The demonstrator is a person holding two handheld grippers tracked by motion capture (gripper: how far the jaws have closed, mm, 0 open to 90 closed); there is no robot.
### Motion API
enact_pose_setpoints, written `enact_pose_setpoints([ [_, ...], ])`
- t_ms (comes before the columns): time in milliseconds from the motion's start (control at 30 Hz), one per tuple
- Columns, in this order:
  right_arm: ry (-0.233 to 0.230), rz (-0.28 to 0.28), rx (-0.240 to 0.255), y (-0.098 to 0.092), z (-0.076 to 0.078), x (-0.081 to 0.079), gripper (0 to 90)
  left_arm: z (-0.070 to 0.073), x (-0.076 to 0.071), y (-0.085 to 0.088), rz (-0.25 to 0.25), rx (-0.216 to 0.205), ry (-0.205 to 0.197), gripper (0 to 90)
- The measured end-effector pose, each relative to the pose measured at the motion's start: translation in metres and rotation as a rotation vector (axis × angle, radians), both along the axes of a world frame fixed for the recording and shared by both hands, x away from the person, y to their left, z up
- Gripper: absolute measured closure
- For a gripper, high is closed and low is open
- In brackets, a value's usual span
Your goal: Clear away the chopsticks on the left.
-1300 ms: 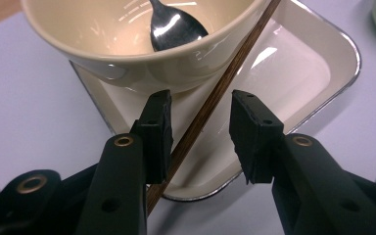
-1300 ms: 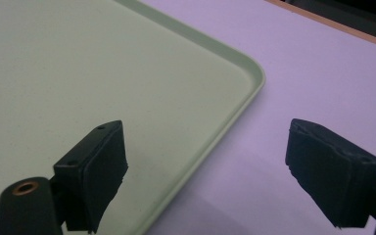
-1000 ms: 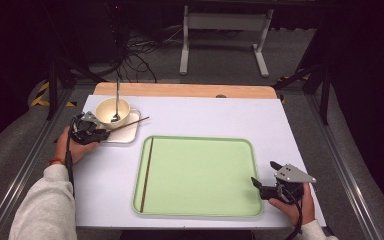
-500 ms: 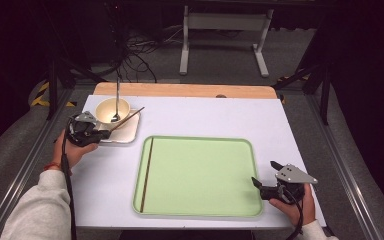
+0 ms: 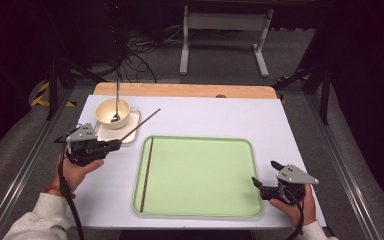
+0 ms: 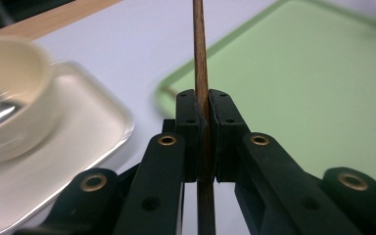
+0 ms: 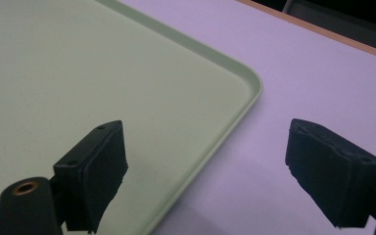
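My left gripper [image 5: 116, 145] [image 6: 203, 122] is shut on a thin brown chopstick [image 5: 140, 124] [image 6: 199, 58]; its jaws have just been closing with the stick between them. The stick slants up and to the right, off the table, between the bowl and the green tray [image 5: 200, 138] [image 6: 298, 73]. A second chopstick [image 5: 147, 172] lies inside the tray along its left rim. My right gripper [image 5: 264, 172] [image 7: 205, 156] stands open over the tray's near right corner [image 7: 245, 98], with nothing between its pads.
A cream bowl [image 5: 112, 111] [image 6: 10, 93] with a metal spoon [image 5: 117, 95] standing in it sits on a small white tray [image 5: 130, 131] [image 6: 78, 147] at the table's far left. A wooden strip [image 5: 185, 90] runs along the far edge of the white tabletop.
The left gripper has lifted the chopstick off the small white tray and carried it toward the green tray and nearer the person. The right gripper has stayed put.
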State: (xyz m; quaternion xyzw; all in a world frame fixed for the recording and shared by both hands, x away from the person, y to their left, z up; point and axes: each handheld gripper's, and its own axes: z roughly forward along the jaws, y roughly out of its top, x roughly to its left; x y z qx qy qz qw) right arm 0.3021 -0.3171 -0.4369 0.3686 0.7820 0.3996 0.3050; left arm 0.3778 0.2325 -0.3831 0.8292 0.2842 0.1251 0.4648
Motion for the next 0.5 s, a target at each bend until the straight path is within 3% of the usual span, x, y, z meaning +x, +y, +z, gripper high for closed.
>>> enact_pose_setpoints([
  [33,0.001,0.003,-0.002,0.001,0.0,0.0,15.7,0.0,-0.005,-0.011,-0.028,0.002,-0.016,84.7],
  [67,0.001,0.003,-0.002,0.001,0.0,0.0,15.7,0.0,-0.005,-0.011,-0.028,0.002,-0.016,84.7],
  [100,-0.001,0.008,-0.004,0.002,0.0,-0.001,15.7,-0.001,-0.011,-0.028,-0.074,0.005,-0.014,84.7],
  [167,0.0,0.008,-0.006,0.002,0.0,0.0,15.7,-0.005,-0.017,-0.044,-0.11,-0.002,0.005,84.7],
  [200,0.0,0.008,-0.006,0.002,0.0,0.0,15.7,-0.005,-0.017,-0.044,-0.11,-0.002,0.005,84.7],
  [400,-0.001,0.006,0.002,0.0,0.0,0.0,15.7,-0.015,-0.03,-0.087,-0.205,0.025,0.04,84.7],
  [500,0.0,0.012,0.001,0.001,0.0,-0.001,15.7,-0.021,-0.032,-0.1,-0.228,0.049,0.052,84.7],
])
